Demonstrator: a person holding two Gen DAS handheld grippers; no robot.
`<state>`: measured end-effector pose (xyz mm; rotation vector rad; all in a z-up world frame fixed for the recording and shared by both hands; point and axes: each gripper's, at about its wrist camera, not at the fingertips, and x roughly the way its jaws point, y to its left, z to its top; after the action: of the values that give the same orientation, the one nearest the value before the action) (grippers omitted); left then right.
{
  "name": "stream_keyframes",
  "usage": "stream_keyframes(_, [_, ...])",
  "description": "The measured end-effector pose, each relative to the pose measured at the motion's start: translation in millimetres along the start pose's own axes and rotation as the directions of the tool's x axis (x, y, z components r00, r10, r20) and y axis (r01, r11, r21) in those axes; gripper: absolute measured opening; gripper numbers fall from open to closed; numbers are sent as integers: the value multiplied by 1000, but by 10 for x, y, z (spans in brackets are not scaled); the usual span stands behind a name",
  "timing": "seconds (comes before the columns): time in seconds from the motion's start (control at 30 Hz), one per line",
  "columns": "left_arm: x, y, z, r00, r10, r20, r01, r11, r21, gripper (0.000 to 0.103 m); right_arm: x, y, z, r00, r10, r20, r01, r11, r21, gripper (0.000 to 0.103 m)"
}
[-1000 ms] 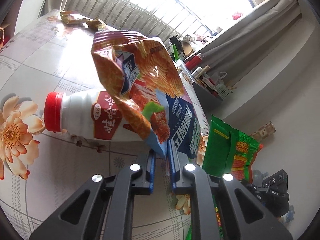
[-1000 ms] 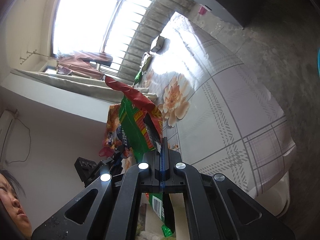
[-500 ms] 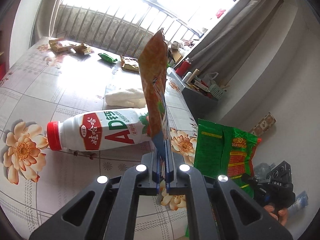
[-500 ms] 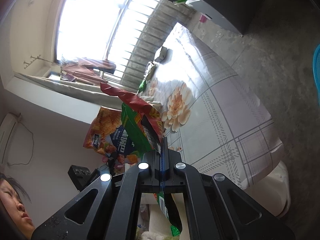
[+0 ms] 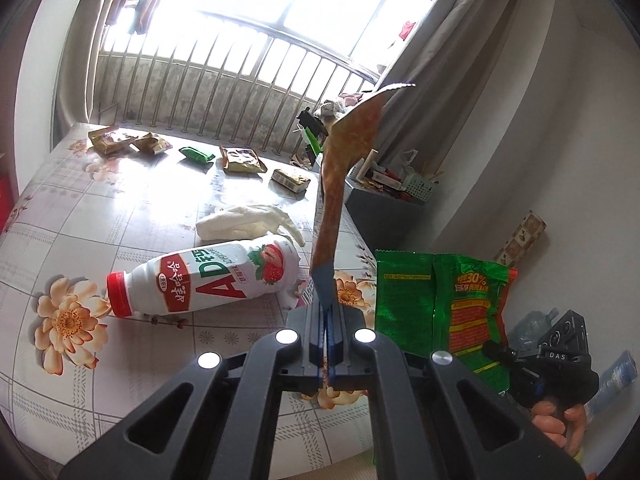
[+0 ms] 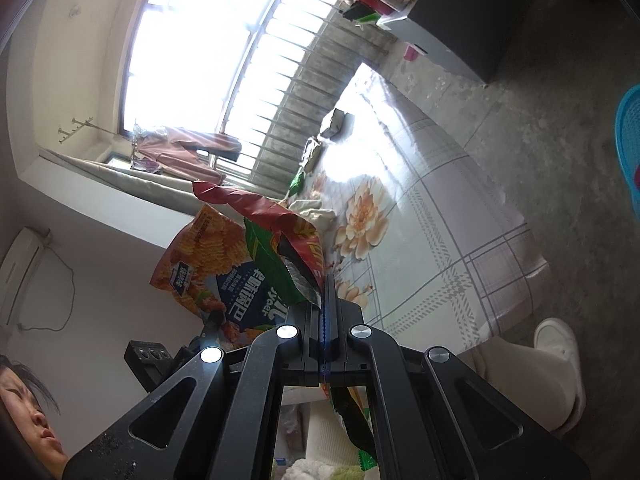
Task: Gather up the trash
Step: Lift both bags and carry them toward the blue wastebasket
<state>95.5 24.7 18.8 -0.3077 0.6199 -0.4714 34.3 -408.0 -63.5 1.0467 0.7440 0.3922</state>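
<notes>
upright, orange chip bag [image 5: 334,200] clamped in left hand-held gripper [image 5: 327,316]; green bag [image 6: 276,268] in right [image 6: 324,300]

**Right gripper clamped on a green bag beside the flowered table**

The right gripper [image 6: 325,300] has its jaws closed flat on a green and red snack bag [image 6: 280,248], whose crumpled top rises toward the flowered table [image 6: 432,216]. Just left of that bag hangs an orange chip bag [image 6: 208,256]. On the table's far end lie small wrappers [image 6: 334,122]. A blue basket [image 6: 630,144] sits on the floor, well apart from the table.
</notes>
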Motion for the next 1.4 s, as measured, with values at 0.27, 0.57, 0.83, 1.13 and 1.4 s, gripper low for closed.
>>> stream_keyframes(0.27, [-181, -43, 6, 999, -21, 33, 21, 1000, 10, 0, -192, 32, -29, 999, 9, 46, -9, 1000, -6, 0])
stream_keyframes(0.57, [-269, -130, 125, 995, -96, 42, 94, 994, 50, 0, -448, 23, -139, 991, 5, 135, -6, 1000, 2, 0])
stream_keyframes(0.83, [-60, -399, 255, 988, -154, -2, 153, 980, 126, 0, -724, -223, -210, 975, 9, 220, -22, 998, 58, 0])
stream_keyframes(1.13, [237, -932, 208, 971, -230, -60, 238, 953, 188, 0, -1098, -561, -220, 954, 48, 297, -91, 987, 135, 0])
stream_keyframes(1.4, [630, -1579, 49, 945, -292, -145, 321, 914, 250, 0, -1430, -1058, -225, 925, 38, 379, -138, 961, 240, 0])
